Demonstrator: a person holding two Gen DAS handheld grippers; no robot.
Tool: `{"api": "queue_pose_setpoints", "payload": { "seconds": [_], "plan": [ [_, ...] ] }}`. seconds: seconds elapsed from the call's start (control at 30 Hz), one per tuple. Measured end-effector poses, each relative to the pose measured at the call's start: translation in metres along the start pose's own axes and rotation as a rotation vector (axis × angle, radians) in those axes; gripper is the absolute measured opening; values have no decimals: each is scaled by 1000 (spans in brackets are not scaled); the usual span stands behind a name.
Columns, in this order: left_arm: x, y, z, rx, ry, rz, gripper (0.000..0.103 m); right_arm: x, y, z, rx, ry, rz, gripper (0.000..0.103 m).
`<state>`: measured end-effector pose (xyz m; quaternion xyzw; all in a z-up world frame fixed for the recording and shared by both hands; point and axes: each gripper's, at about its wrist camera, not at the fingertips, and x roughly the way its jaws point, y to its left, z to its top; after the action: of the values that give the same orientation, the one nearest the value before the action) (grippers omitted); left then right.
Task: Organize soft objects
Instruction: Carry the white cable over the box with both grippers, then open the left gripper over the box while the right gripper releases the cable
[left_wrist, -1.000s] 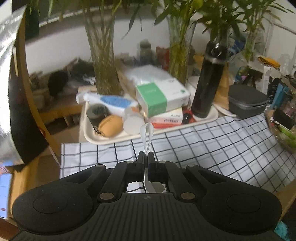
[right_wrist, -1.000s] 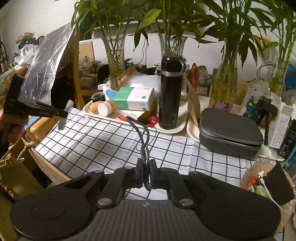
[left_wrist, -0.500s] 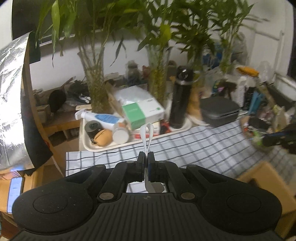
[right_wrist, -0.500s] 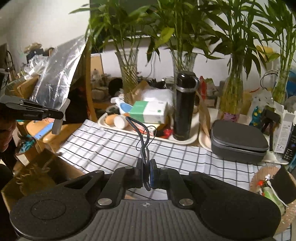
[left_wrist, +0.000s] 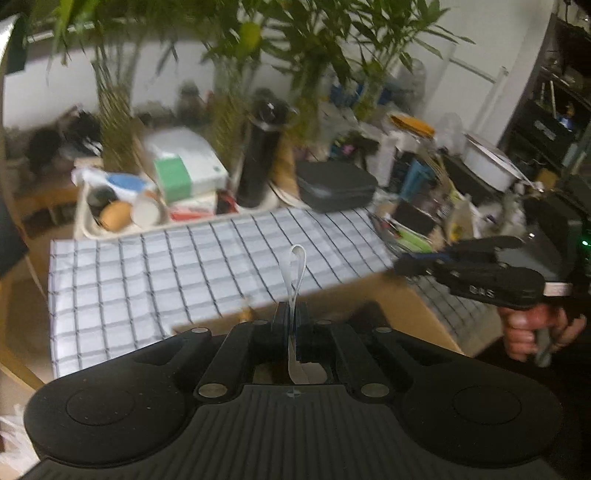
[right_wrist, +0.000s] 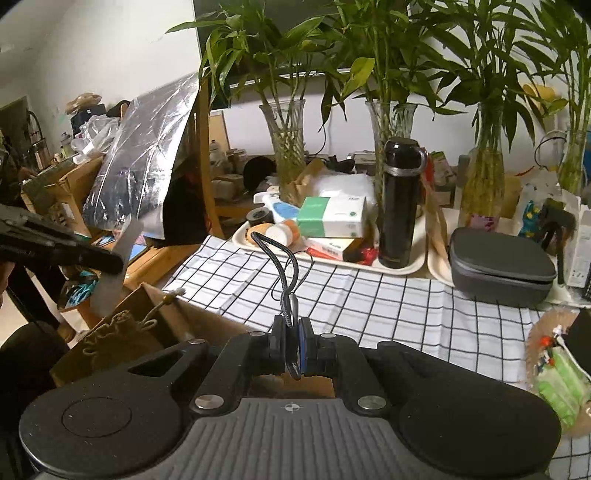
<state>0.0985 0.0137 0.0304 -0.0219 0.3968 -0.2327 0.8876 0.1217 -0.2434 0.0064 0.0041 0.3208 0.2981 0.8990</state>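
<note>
While both my claws are clamped tight, the left gripper (left_wrist: 291, 314) has a thin white loop (left_wrist: 295, 273) pinched between its pads and the right gripper (right_wrist: 291, 328) has a dark braided cord (right_wrist: 280, 269) with a small metal clip on it, so both soft bits are up in the air over the near edge of the checked cloth (right_wrist: 369, 302), not lying on it. There's an open cardboard box (right_wrist: 155, 321) right below my right claw, which I'm guessing is where this stuff goes. Main worry: these are skinny, floppy things held by a tiny bite, so any quick swing could let them slide out and drop beside the box. Also the cord dangles free, so it could snag the box flap or its string handle on the way down.
</note>
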Motion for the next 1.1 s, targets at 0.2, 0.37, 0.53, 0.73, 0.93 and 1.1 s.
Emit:
{"api": "queue_pose_setpoints", "payload": {
  "seconds": [0.2, 0.37, 0.53, 0.73, 0.93, 1.1],
  "plan": [
    [11, -3, -12, -35, 75, -25, 3, -5, 4, -4, -1, 2, 13, 9],
    [24, 1, -24, -77, 117, -30, 4, -6, 7, -6, -1, 11, 16, 9],
    [23, -3, -28, -72, 110, -50, 8, -7, 9, -9, 3, 19, 17, 9],
    [15, -8, -34, -39, 54, -9, 52, -8, 11, -12, 9, 29, 25, 9],
    [3, -10, -42, -39, 8, 43, 60, -10, 13, -14, 18, 31, 34, 9],
    [-7, -14, -49, 0, -40, 126, 60, -13, 14, -16, 28, 28, 48, 9]
  ]
}}
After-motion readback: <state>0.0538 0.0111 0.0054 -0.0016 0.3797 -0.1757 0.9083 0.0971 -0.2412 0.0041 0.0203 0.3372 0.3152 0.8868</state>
